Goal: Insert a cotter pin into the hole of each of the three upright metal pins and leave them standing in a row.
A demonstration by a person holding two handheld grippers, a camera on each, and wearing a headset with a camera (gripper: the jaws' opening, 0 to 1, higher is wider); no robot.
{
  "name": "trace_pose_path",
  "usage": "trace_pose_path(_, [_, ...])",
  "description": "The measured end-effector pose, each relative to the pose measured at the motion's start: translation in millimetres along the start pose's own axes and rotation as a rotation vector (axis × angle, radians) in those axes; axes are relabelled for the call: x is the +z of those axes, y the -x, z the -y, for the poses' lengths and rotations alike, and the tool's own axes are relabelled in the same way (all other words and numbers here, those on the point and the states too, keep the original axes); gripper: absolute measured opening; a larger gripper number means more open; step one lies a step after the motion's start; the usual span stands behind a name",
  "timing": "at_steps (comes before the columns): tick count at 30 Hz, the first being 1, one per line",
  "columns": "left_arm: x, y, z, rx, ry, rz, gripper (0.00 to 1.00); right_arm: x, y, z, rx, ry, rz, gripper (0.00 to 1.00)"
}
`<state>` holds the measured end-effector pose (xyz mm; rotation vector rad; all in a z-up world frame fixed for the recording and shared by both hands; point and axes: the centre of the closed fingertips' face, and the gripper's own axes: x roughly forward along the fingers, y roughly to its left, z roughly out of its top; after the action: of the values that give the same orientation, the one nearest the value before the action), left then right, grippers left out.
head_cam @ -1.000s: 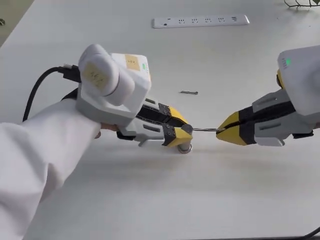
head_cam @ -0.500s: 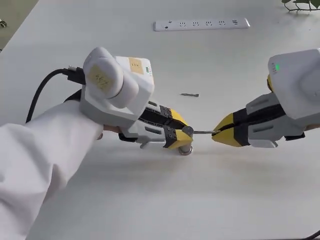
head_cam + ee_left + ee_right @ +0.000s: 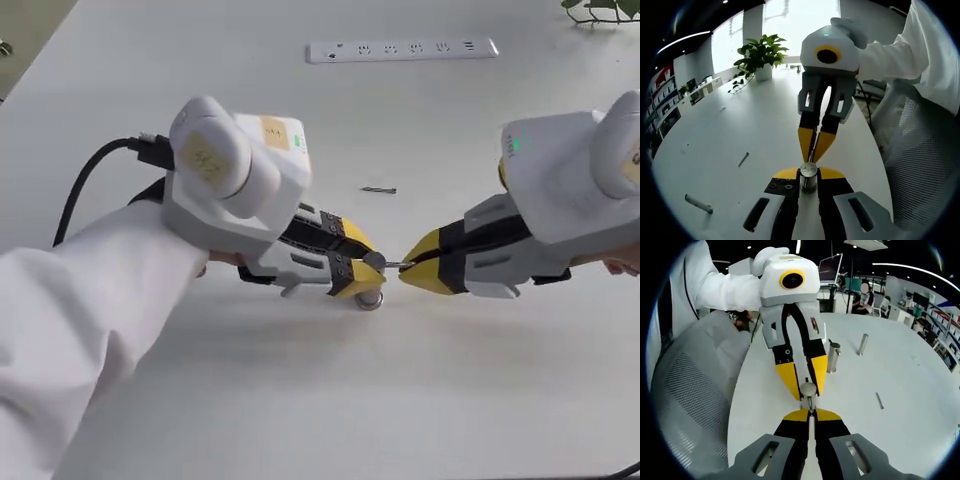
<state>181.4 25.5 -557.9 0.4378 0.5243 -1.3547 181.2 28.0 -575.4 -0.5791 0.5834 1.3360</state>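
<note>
Left claw [image 3: 368, 273] is clamping the metal pin [image 3: 370, 296] just below its head. One yellow fingertip is pressing on each side, and the pin is standing upright with its base on the white worktop [image 3: 300, 400]. In the left gripper view the pin's round head is sitting squarely between that claw's two tips.

Right claw [image 3: 404, 270] is facing it from the other side. Its jaws are pinched together on the cotter pin [image 3: 391, 264], which is lying level between the two claws. The free end of the cotter pin is reaching the head of the metal pin. Whether it is actually entering the hole cannot be told from these views.

In the right gripper view, a second metal pin [image 3: 833, 357] and a third metal pin [image 3: 862, 344] are standing on the worktop beyond the left claw, near each other but not touching.

A spare cotter pin [image 3: 379, 189] is lying flat on the worktop on the far side of the claws, apart from them. Farther back, a white power strip [image 3: 400, 47] is lying across the worktop. A potted plant [image 3: 760, 55] is standing near the worktop's far end.

A black cable [image 3: 85, 180] is trailing from the back of the left claw, over a white sleeve [image 3: 80, 330].
</note>
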Motion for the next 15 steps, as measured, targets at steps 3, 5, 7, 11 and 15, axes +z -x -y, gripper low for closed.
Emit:
trace_pose_path(3, [0.4,-0.2,-0.1,0.000,-0.005,-0.001,0.11,5.5,-4.6,-1.7,0.019,0.027,-0.011,0.00])
trace_pose_path(5, [0.5,-0.2,-0.3,0.000,-0.008,-0.003,0.11,3.7,-4.7,0.5,0.024,0.094,-0.048,0.00])
trace_pose_path(7, [0.7,-0.2,-0.5,-0.001,-0.011,-0.004,0.11,4.4,-4.8,1.7,0.028,0.112,-0.058,0.00])
trace_pose_path(11, [1.2,-0.6,-0.8,-0.002,-0.017,-0.008,0.11,5.3,-4.1,1.9,0.032,0.169,-0.076,0.00])
trace_pose_path(15, [1.1,-0.7,-0.8,-0.003,-0.017,-0.010,0.11,4.4,-2.4,5.4,0.026,0.133,-0.067,0.01])
